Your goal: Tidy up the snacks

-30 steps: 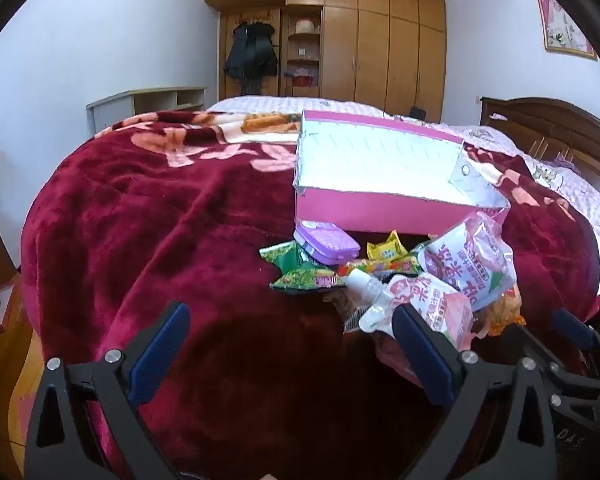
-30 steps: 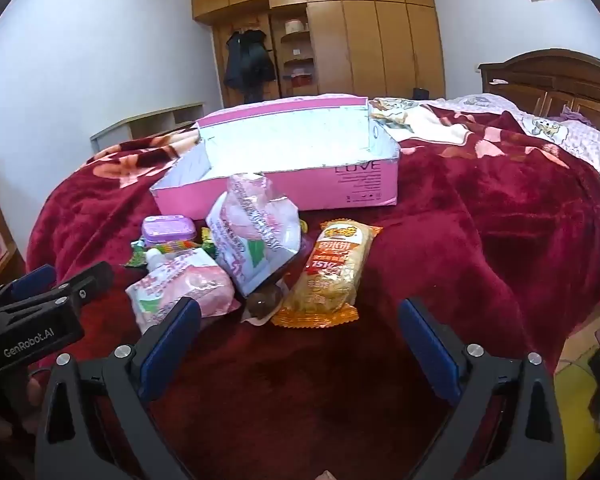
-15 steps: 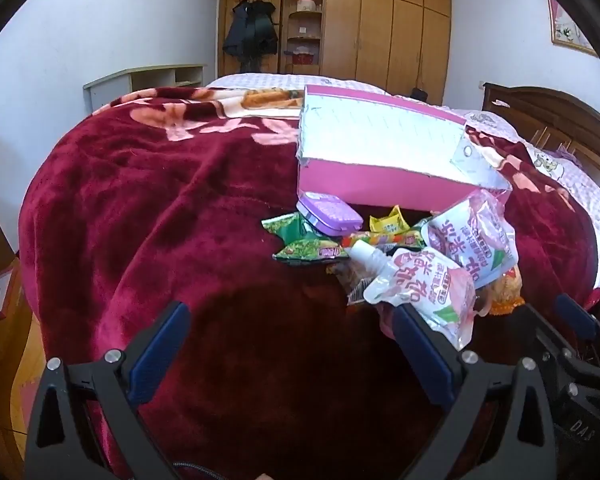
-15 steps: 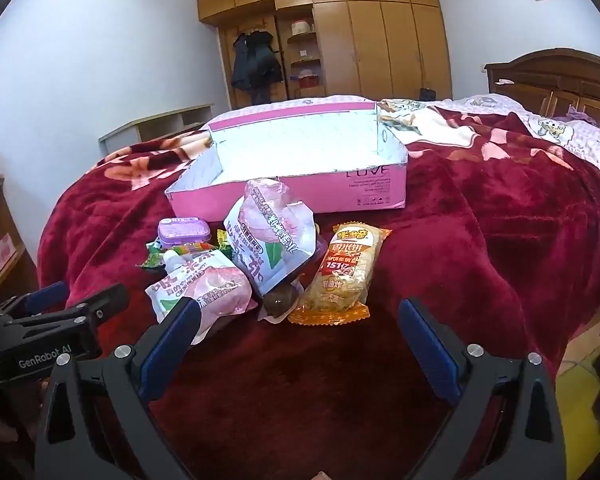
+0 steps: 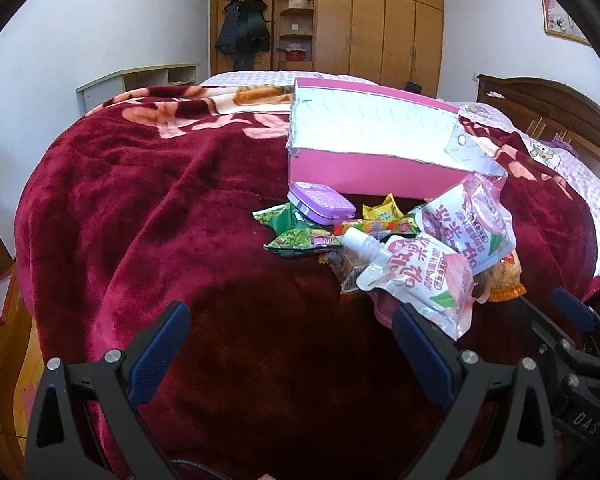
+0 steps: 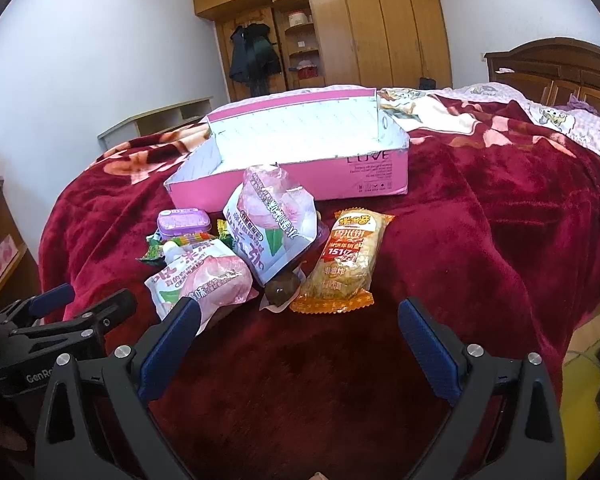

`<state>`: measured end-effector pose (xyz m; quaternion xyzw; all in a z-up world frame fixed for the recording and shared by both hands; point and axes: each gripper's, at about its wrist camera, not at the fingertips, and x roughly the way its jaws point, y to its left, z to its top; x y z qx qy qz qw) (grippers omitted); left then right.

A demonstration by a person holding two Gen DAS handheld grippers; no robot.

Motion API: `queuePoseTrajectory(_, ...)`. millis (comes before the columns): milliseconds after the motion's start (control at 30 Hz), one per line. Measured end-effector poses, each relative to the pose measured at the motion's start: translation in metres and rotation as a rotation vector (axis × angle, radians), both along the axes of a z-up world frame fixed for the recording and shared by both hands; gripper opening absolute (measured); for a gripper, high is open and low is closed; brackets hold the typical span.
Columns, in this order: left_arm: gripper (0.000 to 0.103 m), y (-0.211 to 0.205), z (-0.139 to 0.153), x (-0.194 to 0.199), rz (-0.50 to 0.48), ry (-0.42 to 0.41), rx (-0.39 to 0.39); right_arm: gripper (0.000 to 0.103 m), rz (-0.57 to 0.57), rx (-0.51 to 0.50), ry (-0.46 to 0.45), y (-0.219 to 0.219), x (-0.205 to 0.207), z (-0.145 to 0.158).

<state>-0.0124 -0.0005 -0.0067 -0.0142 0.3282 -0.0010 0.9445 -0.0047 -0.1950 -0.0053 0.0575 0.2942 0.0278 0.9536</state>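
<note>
Both sets of jaws stand wide and hold nothing: our left gripper hangs over bare red blanket, its right finger just beside the near pink spouted pouch; our right gripper has its left finger at that same pouch's near corner. The snacks lie heaped on the bed in front of the open pink box, which looks empty. From our right view, a purple tin sits left, a second pink pouch leans in the middle, a yellow noodle pack lies right, and a dark round sweet rests between them. Green wrappers lie at the heap's left edge. The blanket is open left of the heap and right of the noodle pack.
</note>
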Motion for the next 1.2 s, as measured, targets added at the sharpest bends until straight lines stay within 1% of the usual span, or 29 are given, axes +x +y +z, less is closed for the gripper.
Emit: queuePoseTrajectory(1200, 0.103, -0.0001, 0.0012, 0.0012, -0.007, 0.008, -0.001, 0.101, -0.004, 0.006, 0.007, -0.0004, 0.0001, -0.0016)
